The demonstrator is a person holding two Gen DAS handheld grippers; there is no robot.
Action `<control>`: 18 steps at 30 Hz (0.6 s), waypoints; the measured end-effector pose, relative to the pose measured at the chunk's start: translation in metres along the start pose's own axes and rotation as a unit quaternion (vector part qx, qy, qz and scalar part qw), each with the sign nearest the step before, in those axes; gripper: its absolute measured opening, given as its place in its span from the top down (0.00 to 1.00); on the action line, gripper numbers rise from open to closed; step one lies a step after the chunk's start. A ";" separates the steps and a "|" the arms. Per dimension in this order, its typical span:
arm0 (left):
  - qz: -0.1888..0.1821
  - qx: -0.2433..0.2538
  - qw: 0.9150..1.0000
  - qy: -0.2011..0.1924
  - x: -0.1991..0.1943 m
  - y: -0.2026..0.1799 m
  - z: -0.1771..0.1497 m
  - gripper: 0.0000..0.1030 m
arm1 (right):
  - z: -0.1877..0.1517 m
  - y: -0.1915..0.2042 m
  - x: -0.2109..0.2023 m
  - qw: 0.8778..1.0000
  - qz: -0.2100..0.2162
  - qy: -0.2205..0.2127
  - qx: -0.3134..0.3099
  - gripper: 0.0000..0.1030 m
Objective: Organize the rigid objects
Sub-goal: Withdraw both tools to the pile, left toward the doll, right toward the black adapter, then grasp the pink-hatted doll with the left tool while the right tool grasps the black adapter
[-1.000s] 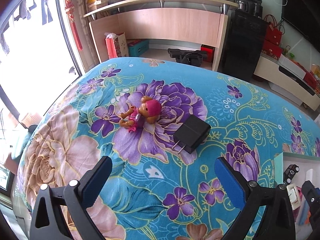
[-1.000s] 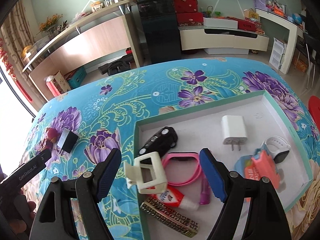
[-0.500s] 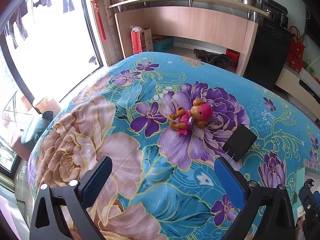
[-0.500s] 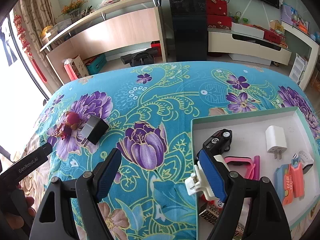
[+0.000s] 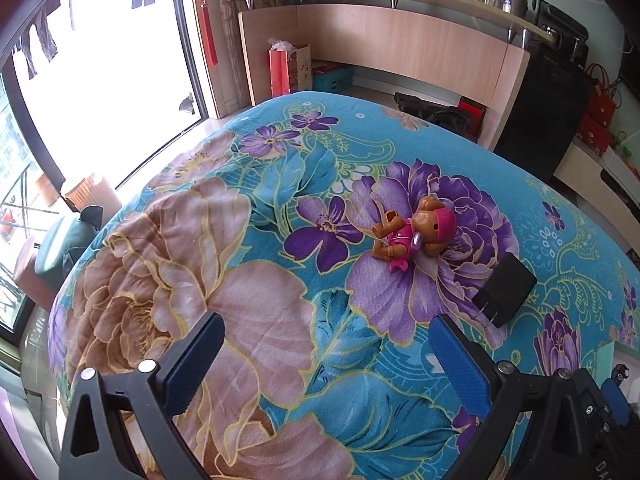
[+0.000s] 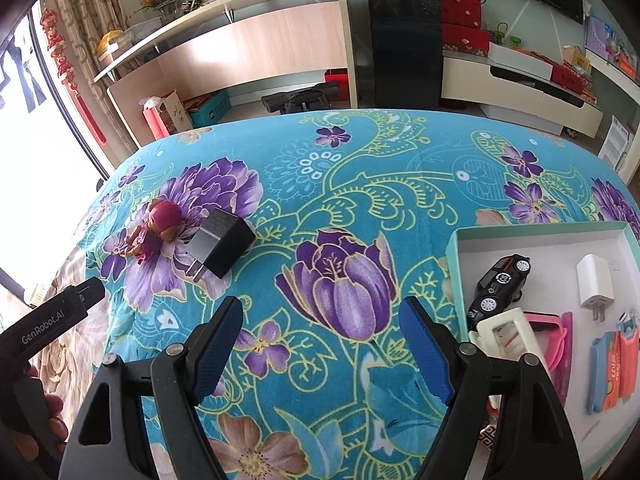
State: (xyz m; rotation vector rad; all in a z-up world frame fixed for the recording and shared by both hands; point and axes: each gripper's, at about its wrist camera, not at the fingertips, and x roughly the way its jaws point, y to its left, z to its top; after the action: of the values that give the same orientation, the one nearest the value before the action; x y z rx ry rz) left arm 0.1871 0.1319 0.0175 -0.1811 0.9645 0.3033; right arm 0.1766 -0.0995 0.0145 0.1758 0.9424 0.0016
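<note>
Both grippers hover empty, jaws wide apart, so the step in hand looks like picking the next loose item for the tray [image 6: 540, 227]. The right gripper [image 6: 322, 346] points at bare floral cloth [image 6: 360, 184]; the left gripper [image 5: 326, 360] sits near the cloth's left side. Far left lie a boxy matte black charger [image 6: 220, 246] with metal prongs, and just beside it a small glossy plastic doll [image 6: 154, 230]. Next calls for reaching left and straddling one
</note>
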 end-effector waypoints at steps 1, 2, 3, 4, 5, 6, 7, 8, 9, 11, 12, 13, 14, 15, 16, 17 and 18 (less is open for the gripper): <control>0.000 -0.001 1.000 0.001 0.002 0.001 0.001 0.00 | 0.000 0.002 0.003 1.000 0.006 -0.001 0.000 0.21; -0.001 -0.001 1.000 0.002 0.003 0.002 0.001 0.00 | 0.000 0.005 0.006 1.000 0.012 0.001 -0.001 0.21; -0.002 -0.001 1.000 0.003 0.004 0.002 0.002 0.00 | 0.001 0.008 0.009 1.000 0.018 0.001 -0.004 0.21; -0.003 -0.002 1.000 0.004 0.006 0.003 0.002 0.00 | 0.002 0.011 0.012 1.000 0.020 0.001 -0.007 0.21; -0.004 -0.003 1.000 0.005 0.008 0.003 0.003 0.00 | 0.002 0.015 0.015 1.000 0.023 -0.001 -0.012 0.21; -0.006 -0.004 1.000 0.007 0.010 0.003 0.003 0.00 | 0.002 0.019 0.018 1.000 0.025 -0.003 -0.016 0.21; -0.008 -0.004 1.000 0.010 0.013 0.003 0.004 0.00 | 0.003 0.022 0.021 0.999 0.028 -0.003 -0.022 0.21; -0.010 -0.004 1.000 0.012 0.015 0.003 0.005 0.00 | 0.003 0.026 0.024 0.999 0.031 -0.003 -0.028 0.21; -0.012 -0.005 1.000 0.014 0.018 0.003 0.005 0.00 | 0.003 0.030 0.027 0.999 0.032 -0.003 -0.034 0.21; -0.013 -0.006 1.000 0.017 0.023 0.003 0.007 0.00 | 0.003 0.037 0.033 0.998 0.034 -0.005 -0.044 0.21; -0.014 -0.007 1.000 0.018 0.025 0.004 0.009 0.00 | 0.004 0.040 0.036 0.998 0.035 -0.006 -0.047 0.21; -0.014 -0.009 1.000 0.020 0.028 0.004 0.010 0.00 | 0.004 0.042 0.038 0.998 0.036 -0.009 -0.047 0.21; -0.015 -0.011 1.000 0.021 0.030 0.004 0.011 0.00 | 0.005 0.044 0.040 0.998 0.037 -0.011 -0.049 0.21; -0.017 -0.013 1.000 0.019 0.033 0.005 0.013 0.00 | 0.007 0.046 0.042 0.998 0.040 -0.012 -0.052 0.21; -0.020 -0.013 1.000 0.019 0.035 0.005 0.014 0.00 | 0.008 0.049 0.045 0.997 0.043 -0.013 -0.056 0.21; -0.024 -0.014 0.999 0.021 0.038 0.005 0.016 0.00 | 0.009 0.051 0.047 0.997 0.043 -0.014 -0.061 0.21; -0.029 -0.015 0.999 0.020 0.041 0.005 0.017 0.00 | 0.011 0.053 0.049 0.997 0.042 -0.016 -0.066 0.21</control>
State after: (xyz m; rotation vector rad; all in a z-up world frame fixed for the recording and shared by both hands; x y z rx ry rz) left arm 0.2204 0.1486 -0.0067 -0.2429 0.9933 0.2619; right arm 0.2178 -0.0449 -0.0105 0.0937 0.8992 0.1386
